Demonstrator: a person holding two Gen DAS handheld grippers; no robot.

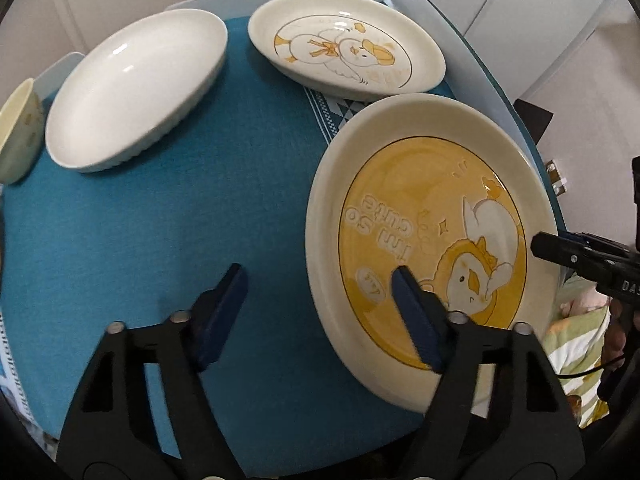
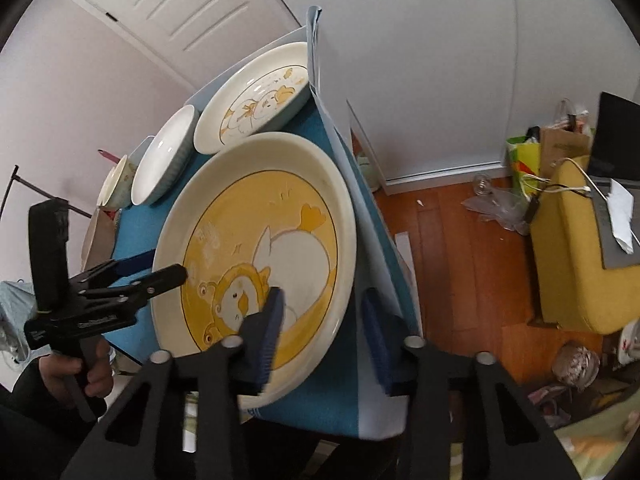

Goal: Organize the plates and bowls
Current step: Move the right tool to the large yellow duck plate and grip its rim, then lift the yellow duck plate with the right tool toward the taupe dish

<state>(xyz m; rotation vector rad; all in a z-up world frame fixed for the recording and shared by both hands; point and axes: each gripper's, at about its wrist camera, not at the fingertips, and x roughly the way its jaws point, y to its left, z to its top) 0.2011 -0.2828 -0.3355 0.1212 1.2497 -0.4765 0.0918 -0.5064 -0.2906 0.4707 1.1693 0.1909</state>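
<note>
Step in hand, as judged: both tools are set on the large yellow plate [image 1: 432, 232] to pick it up for stacking; the plate sits at the lower right of the left wrist view, on the blue cloth [image 1: 180, 220] of the worktop, at its edge. Left tool [image 1: 320, 312]: jaws part open and straddling the plate's near-left rim, one blue pad over the yellow centre, the other outside over the cloth; no pad is seen pressing, so not yet a grip. Right tool [image 2: 324, 328]: jaws narrowed but still apart, straddling the rim at the lower right of the right wrist view, one pad over the duck print, the other outside the rim by the worktop edge; contact cannot be told for certain, and it reads as ungripped. Plate is round, so no true long axis; it lies flat, face up, and its printed lettering reads upside down in the left wrist view. Other ware: duck plate [image 1: 344, 52] at top centre, just beyond the yellow plate; white oval dish [image 1: 132, 88] at upper left, long axis running lower left to upper right; pale bowl [image 1: 18, 132] at far left edge, beside the dish. Next move calls for both jaws closing squarely on the rim, then a level two-sided lift. Risk, as judged: uneven grip tips the plate off the worktop edge.
</note>
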